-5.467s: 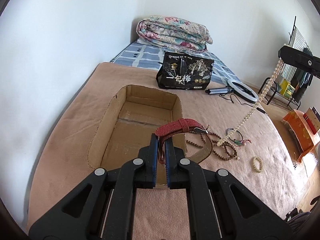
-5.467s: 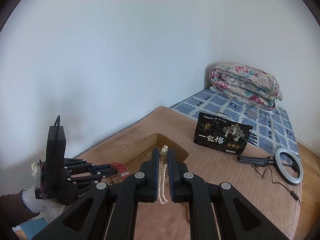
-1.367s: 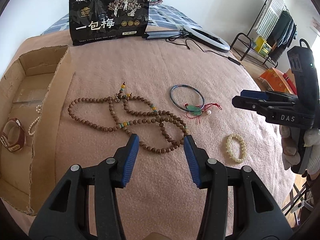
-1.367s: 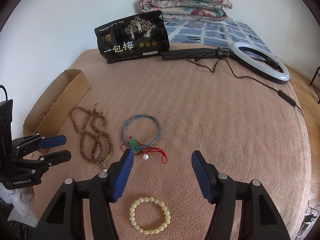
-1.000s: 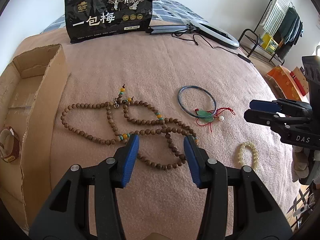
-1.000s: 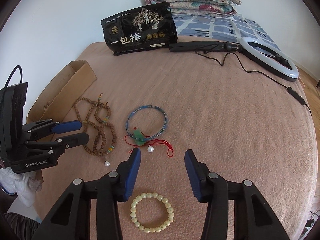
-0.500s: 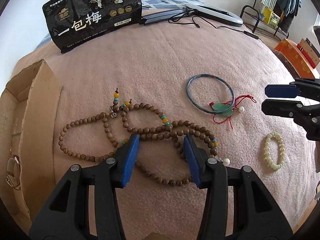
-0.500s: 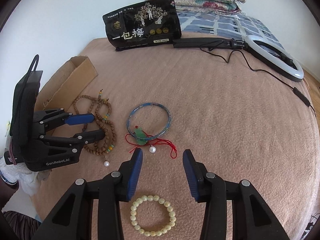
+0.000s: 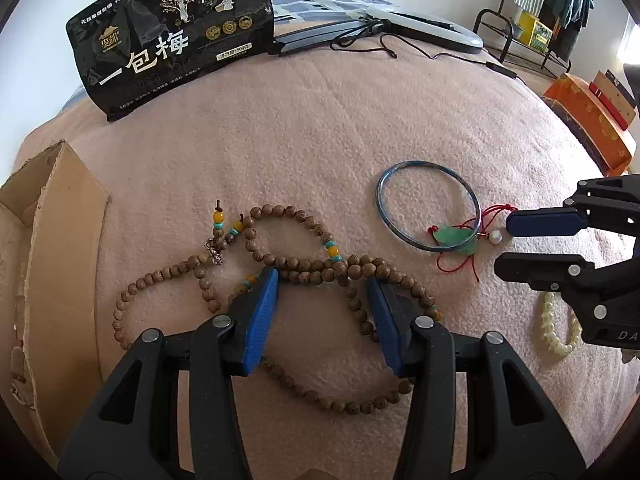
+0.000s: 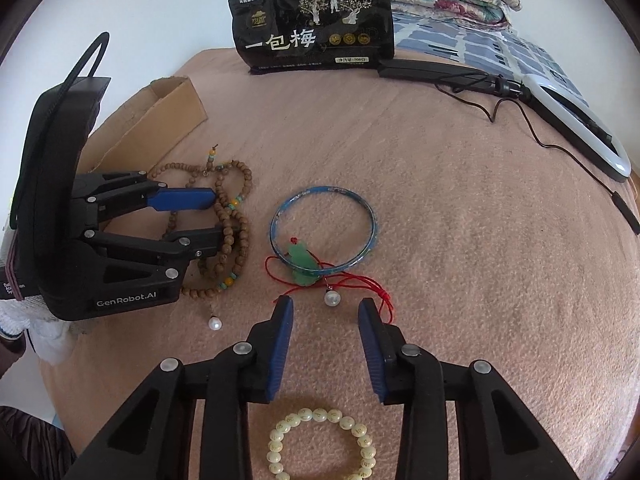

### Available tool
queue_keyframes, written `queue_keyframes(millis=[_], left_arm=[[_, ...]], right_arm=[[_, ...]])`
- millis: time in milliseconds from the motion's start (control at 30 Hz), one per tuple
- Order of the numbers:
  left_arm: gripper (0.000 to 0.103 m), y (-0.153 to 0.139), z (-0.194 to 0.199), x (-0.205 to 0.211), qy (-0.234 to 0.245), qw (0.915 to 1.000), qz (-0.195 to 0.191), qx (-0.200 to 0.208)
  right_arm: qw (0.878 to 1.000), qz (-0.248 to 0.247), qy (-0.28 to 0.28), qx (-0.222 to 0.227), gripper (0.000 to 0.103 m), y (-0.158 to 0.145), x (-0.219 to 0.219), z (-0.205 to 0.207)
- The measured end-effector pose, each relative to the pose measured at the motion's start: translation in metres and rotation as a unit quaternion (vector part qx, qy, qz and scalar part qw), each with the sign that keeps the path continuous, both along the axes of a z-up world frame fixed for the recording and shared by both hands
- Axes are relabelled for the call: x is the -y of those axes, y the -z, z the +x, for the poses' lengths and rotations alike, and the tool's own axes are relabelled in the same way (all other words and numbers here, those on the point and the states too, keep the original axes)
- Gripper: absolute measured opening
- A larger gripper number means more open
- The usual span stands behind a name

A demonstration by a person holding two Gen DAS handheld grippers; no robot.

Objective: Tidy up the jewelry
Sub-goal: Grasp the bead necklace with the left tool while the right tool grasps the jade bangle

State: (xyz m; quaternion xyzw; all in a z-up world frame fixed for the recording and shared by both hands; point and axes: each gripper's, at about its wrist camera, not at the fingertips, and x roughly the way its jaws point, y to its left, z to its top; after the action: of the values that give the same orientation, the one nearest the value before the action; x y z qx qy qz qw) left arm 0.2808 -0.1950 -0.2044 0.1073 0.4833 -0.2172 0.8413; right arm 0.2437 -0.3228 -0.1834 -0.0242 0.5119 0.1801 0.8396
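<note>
A long brown wooden bead necklace (image 9: 304, 268) lies looped on the pink blanket. My left gripper (image 9: 322, 280) is open, low over it, its jaws either side of a strand; it also shows in the right wrist view (image 10: 214, 218). A blue bangle (image 10: 322, 230) with a green pendant (image 10: 302, 264), red cord and a pearl lies to the right. My right gripper (image 10: 325, 308) is open and empty, its jaws either side of the pearl. A cream bead bracelet (image 10: 320, 446) lies under the right gripper. The cardboard box (image 9: 52, 248) stands at the left.
A black snack bag (image 9: 176, 36) stands at the back. A ring light (image 10: 576, 128) with its cable lies at the back right. An orange box (image 9: 588, 128) and a clothes rack (image 9: 532, 4) stand beyond the bed's right edge.
Both grippers have dropped closer to the blanket. The left now straddles the wooden beads and the right has closed in on the pearl and red cord. Both stay open.
</note>
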Motion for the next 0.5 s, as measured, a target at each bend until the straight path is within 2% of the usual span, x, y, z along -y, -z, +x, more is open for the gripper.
queue_keyframes(millis=[133, 233, 333, 433, 500], left_arm=[[0.042, 0.001, 0.001, -0.001, 0.001, 1.0, -0.008, 0.005], [0.031, 0.002, 0.004, -0.003, -0.002, 0.9998, -0.019, 0.002], [0.021, 0.002, 0.008, -0.007, -0.017, 0.9992, -0.037, -0.005], [0.01, 0.002, 0.007, -0.006, -0.02, 0.9991, -0.039, 0.0], [0.006, 0.002, 0.005, -0.005, -0.019, 0.9991, -0.039, 0.003]], right_arm=[[1.0, -0.014, -0.004, 0.004, 0.032, 0.002, -0.004, 0.001], [1.0, -0.023, -0.007, 0.007, 0.029, 0.003, -0.007, 0.004], [0.999, -0.034, -0.011, 0.005, 0.02, 0.004, -0.01, 0.006], [0.999, -0.042, -0.014, 0.007, 0.009, 0.004, -0.011, 0.004], [0.999, -0.037, -0.012, 0.007, 0.007, 0.003, -0.009, 0.002]])
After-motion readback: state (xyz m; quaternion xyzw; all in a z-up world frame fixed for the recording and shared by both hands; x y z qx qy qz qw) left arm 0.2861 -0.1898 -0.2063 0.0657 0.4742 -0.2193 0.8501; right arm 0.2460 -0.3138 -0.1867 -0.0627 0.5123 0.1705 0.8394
